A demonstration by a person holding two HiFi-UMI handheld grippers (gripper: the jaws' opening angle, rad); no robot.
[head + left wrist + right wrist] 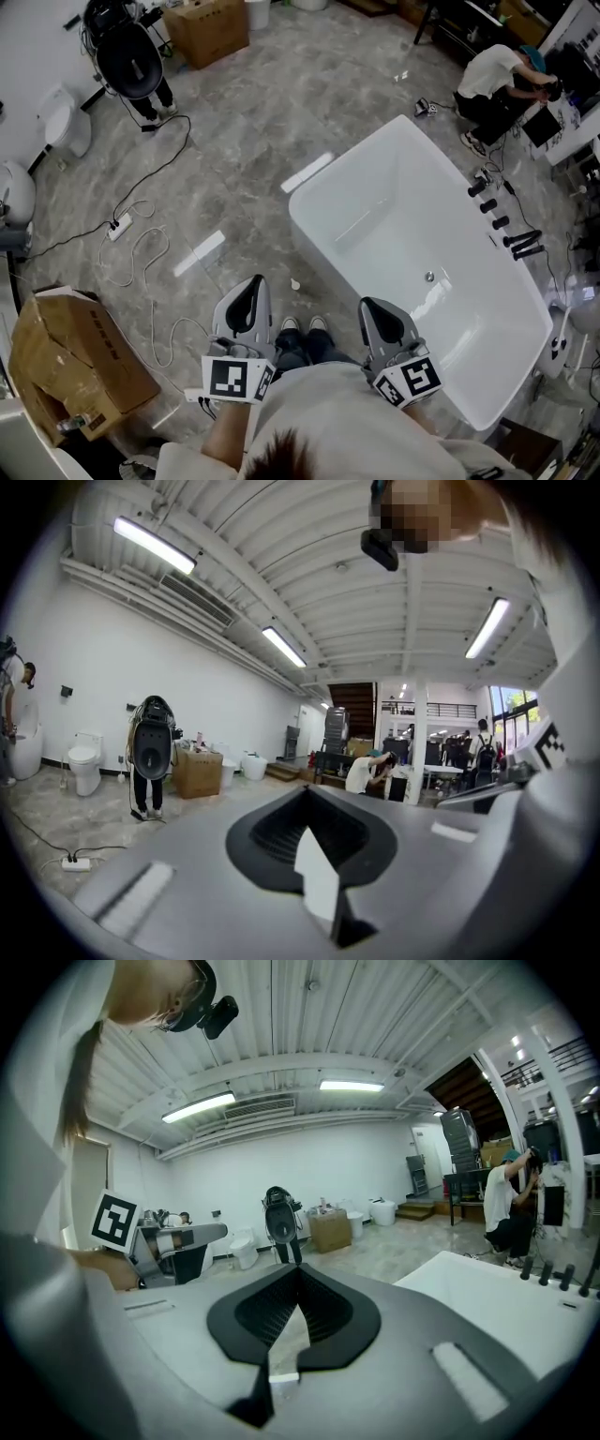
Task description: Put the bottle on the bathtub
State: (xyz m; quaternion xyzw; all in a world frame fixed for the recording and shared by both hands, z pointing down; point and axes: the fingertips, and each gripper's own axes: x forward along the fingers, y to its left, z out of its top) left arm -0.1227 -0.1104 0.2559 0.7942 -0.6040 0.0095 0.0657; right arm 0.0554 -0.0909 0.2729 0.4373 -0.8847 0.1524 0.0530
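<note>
The left hand-held gripper (251,285) and right hand-held gripper (372,307) hover closed and empty beside a white bathtub (375,216); the right seems fully shut.

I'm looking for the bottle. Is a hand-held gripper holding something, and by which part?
Nothing is held. The left hand-held gripper and the right hand-held gripper both have jaws shut, nothing between them.
</note>
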